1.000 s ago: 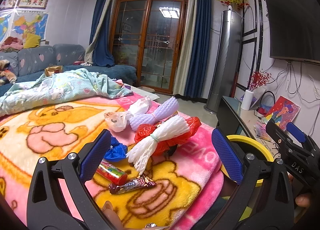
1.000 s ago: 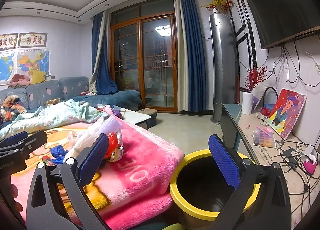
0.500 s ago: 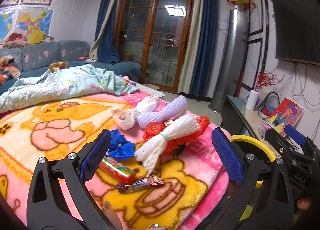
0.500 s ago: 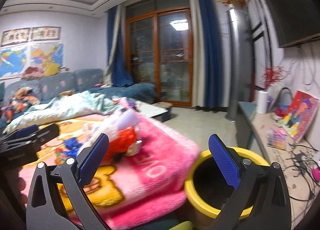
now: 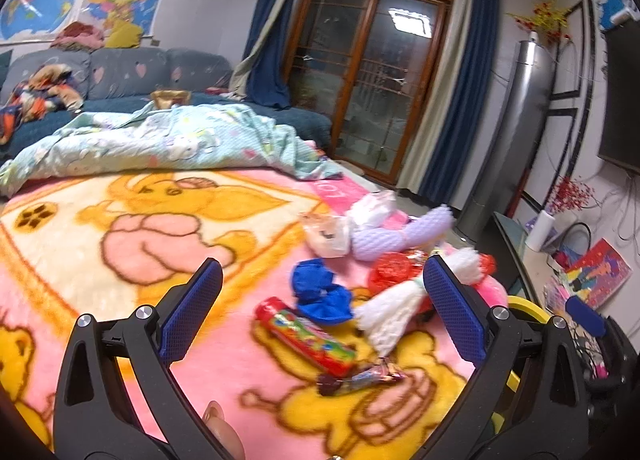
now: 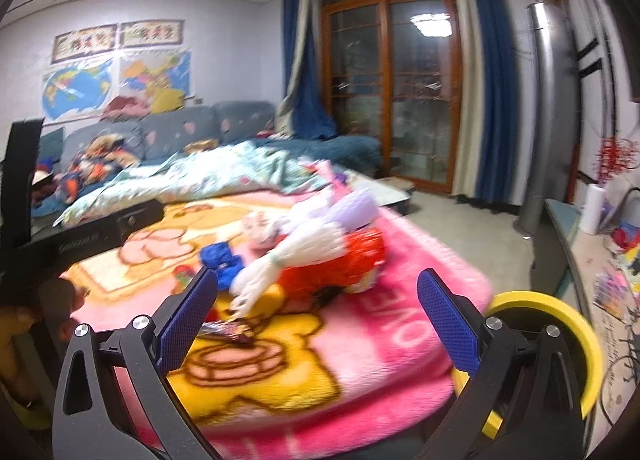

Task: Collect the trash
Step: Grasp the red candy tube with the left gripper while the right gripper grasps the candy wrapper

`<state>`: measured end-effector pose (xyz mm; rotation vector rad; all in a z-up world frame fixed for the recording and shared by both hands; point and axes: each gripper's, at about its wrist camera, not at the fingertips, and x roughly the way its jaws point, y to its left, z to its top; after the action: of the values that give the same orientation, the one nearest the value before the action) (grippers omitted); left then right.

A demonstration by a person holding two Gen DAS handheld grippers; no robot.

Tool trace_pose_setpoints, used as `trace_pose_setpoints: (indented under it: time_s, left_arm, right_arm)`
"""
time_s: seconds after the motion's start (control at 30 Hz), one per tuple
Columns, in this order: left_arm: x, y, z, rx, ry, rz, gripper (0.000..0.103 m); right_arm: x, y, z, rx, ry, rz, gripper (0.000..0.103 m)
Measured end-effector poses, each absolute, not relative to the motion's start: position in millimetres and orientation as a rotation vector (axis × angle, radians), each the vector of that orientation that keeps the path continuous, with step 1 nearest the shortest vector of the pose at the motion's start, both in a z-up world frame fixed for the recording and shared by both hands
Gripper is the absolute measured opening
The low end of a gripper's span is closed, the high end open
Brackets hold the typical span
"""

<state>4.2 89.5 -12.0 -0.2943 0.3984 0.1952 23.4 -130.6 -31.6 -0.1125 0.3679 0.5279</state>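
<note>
Nearest me, the left gripper (image 5: 322, 306) hangs over the pink blanket (image 5: 120, 220), its fingers spread wide and empty; the right gripper (image 6: 318, 314) is likewise wide open and holds nothing. Just beyond the left fingers lie a dark candy wrapper (image 5: 360, 376) and a red tube (image 5: 306, 336), then a blue scrap (image 5: 320, 292) and white foam net (image 5: 396, 312). The yellow bin (image 6: 560, 324) stands beside the bed. It looks like the reaching step; the blurred right view leaves that uncertain. Next, lower onto one piece and pinch.
</note>
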Motion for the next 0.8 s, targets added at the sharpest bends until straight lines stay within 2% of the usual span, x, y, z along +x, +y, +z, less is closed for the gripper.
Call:
trace_pose_setpoints:
  time_s: [0.37, 0.43, 0.5, 0.57, 0.67, 0.73, 0.8]
  left_arm:
    - [8, 143, -29, -0.429, 0.498, 0.228, 0.092]
    - [10, 145, -33, -0.442, 0.512, 0.223, 0.092]
    - [15, 146, -38, -0.462, 0.540, 0.195, 0.092]
    - [19, 144, -43, -0.474, 0.566, 0.184, 0.091]
    - [31, 141, -54, -0.499, 0.618, 0.155, 0.080]
    - [39, 137, -63, -0.517, 0.661, 0.137, 0.078]
    - [48, 135, -71, -0.548, 0.698, 0.112, 0.074]
  right_arm:
    - [41, -70, -63, -0.249, 0.558, 0.737, 0.096]
    - [47, -64, -70, -0.260, 0.606, 0.753, 0.089]
    - [55, -61, -78, -0.255, 0.651, 0.764, 0.073]
    - [63, -60, -85, -0.241, 0.694, 0.760, 0.071]
    - [74, -64, -91, -0.204, 0.739, 0.751, 0.065]
    - [84, -62, -97, -0.191, 0.764, 0.744, 0.064]
    - [90, -61, -104, -0.172, 0.802, 0.748, 0.057]
